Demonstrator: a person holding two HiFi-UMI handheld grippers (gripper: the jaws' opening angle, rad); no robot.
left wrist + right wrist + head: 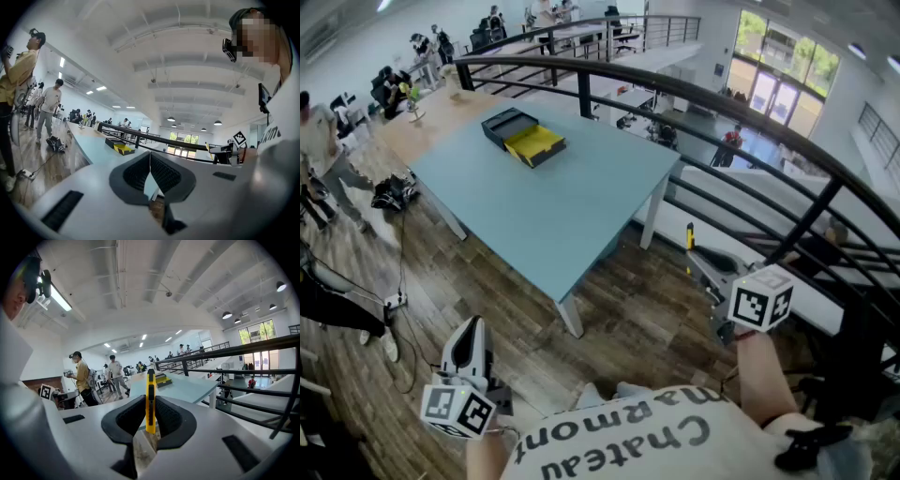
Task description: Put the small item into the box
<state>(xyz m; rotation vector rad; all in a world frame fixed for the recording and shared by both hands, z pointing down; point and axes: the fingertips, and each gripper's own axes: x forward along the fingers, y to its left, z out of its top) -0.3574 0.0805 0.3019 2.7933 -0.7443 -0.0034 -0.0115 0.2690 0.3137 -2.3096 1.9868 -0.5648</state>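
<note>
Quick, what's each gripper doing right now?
Left gripper: closed, empty.
Right gripper: closed on the yellow utility knife.

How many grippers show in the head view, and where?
2. The left gripper is at the lower left, shut with nothing between its jaws. The right gripper is at the right, shut on a yellow item. No others show.
</note>
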